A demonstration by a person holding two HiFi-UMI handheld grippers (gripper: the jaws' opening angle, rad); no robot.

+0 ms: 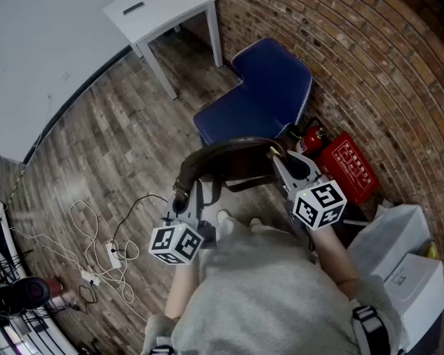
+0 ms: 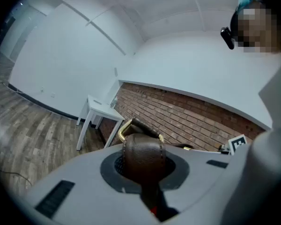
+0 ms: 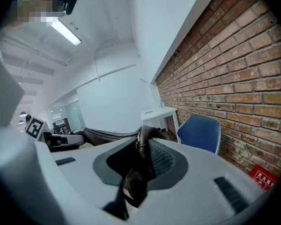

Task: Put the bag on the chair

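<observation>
Left gripper (image 1: 185, 198): shut tight on the bag's brown strap (image 2: 143, 156), which fills the gap between its jaws.
Right gripper (image 1: 287, 165): clamped on the strap's other end, with a fold of dark leather pinched between its jaws.
Bag (image 1: 229, 161): brown leather, held up in the air between the two grippers, in front of the person and just short of the chair. It is not yet on the seat.
Feel: likely soft and floppy, so it should sag once the strap goes slack. The leather looks smooth and might creep through the pads. Weight is hard to judge.
Where to hold: the strap ends near the gold ring (image 2: 124, 128), much as now, which should keep the bag level.
Chair (image 1: 260, 95): blue and padded, seat bare, backed against the brick wall.
Beyond: a white table (image 1: 163, 9) stands past the chair.
</observation>
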